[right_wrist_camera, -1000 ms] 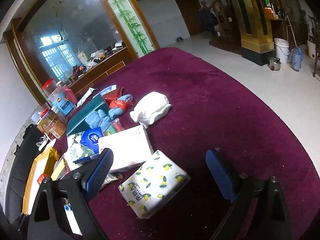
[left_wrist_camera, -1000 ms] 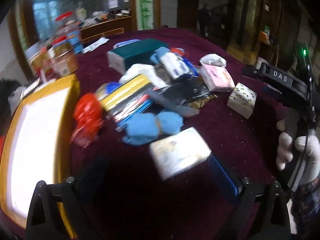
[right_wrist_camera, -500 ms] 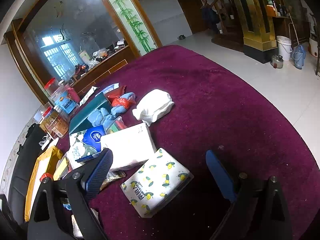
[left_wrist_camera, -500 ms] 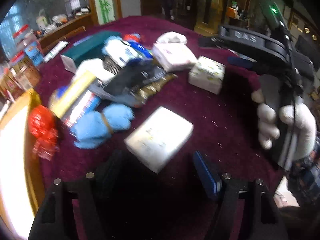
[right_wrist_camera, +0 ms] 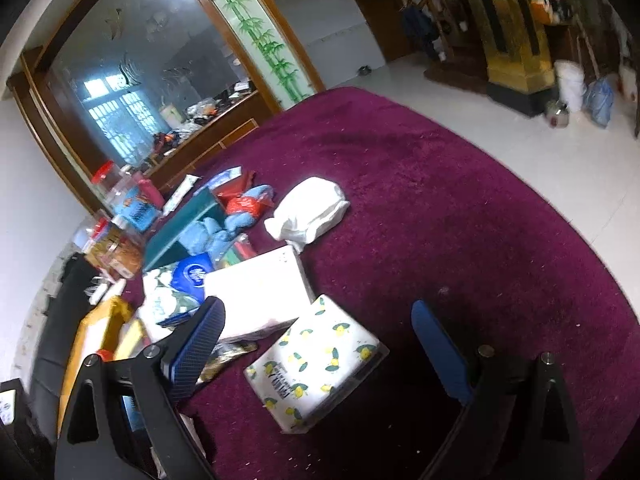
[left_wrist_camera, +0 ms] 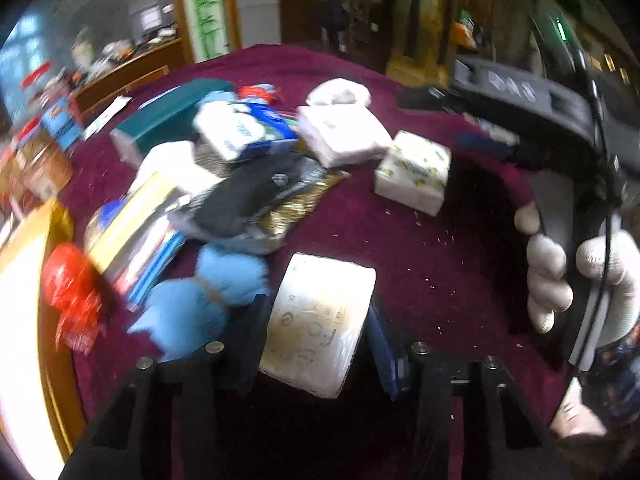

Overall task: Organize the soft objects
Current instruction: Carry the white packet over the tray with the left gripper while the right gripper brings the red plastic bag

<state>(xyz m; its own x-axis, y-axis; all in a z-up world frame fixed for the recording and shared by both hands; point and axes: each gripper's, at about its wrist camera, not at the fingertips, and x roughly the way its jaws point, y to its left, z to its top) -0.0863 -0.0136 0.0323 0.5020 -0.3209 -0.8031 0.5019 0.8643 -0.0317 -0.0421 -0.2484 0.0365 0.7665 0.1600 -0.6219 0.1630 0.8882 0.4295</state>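
Tissue pack point(left_wrist_camera: 320, 320) between the closing fingers of the left claw point(left_wrist_camera: 316, 344), on the maroon tablecloth point(left_wrist_camera: 440, 248).

Its jaws had just been closing, with the white wrapped pack lying lengthwise in the gap; the blue right pad point(left_wrist_camera: 380, 348) lay against the pack's edge and the dark left finger sat just beside its other side, though blur kept me from telling whether both pads pressed on it. A blue plush toy point(left_wrist_camera: 200, 300) lay just left of the pack, and a red mesh bag point(left_wrist_camera: 72, 292) beyond that. Farther off lay a lemon-print tissue pack point(left_wrist_camera: 412, 172). The right claw point(right_wrist_camera: 320, 344) hung with its jaws wide apart and nothing gripped, above that lemon-print pack point(right_wrist_camera: 320, 364), held in a white-gloved hand point(left_wrist_camera: 580, 280).
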